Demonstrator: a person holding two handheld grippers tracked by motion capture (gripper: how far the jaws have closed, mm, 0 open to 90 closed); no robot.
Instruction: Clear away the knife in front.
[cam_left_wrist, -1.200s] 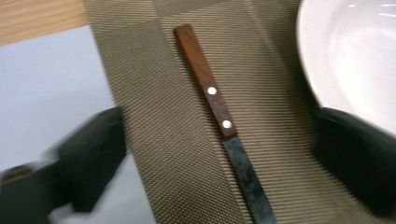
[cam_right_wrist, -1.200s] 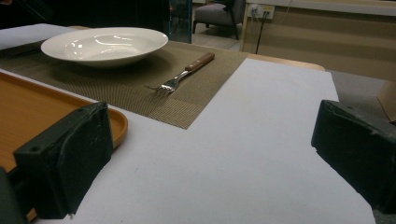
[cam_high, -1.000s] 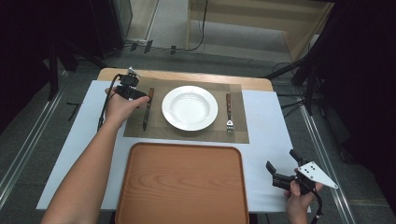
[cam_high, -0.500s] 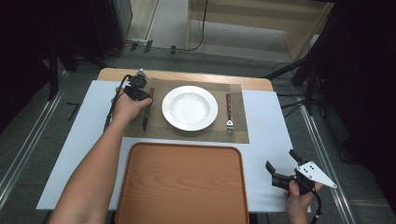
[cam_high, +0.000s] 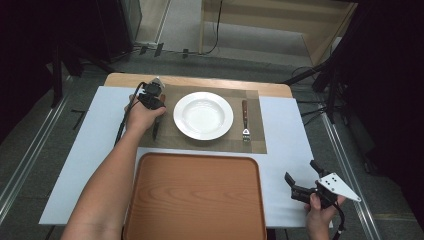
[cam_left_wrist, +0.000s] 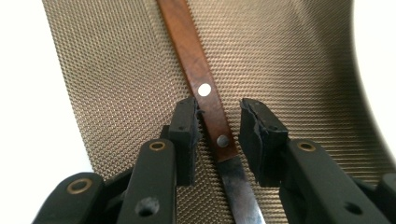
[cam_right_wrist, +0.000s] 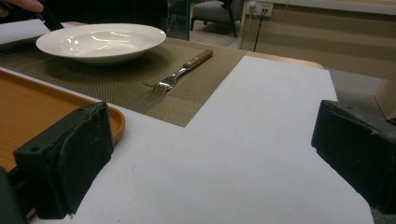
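From the high view, the left claw (cam_high: 156, 111) sat over the knife (cam_high: 155, 131) on the woven placemat (cam_high: 255, 140), left of the white plate (cam_high: 203, 115); its jaws were hidden under the hand. The left gripper view showed them parted, straddling the knife's wooden handle (cam_left_wrist: 198, 84) near the blade, not clamped. The right claw (cam_high: 300, 177) hovered wide open at the table's (cam_high: 85, 160) near right corner. Its own view showed the fork (cam_right_wrist: 180, 71) beside the plate (cam_right_wrist: 100, 42) and the wooden tray's (cam_right_wrist: 42, 121) rim.
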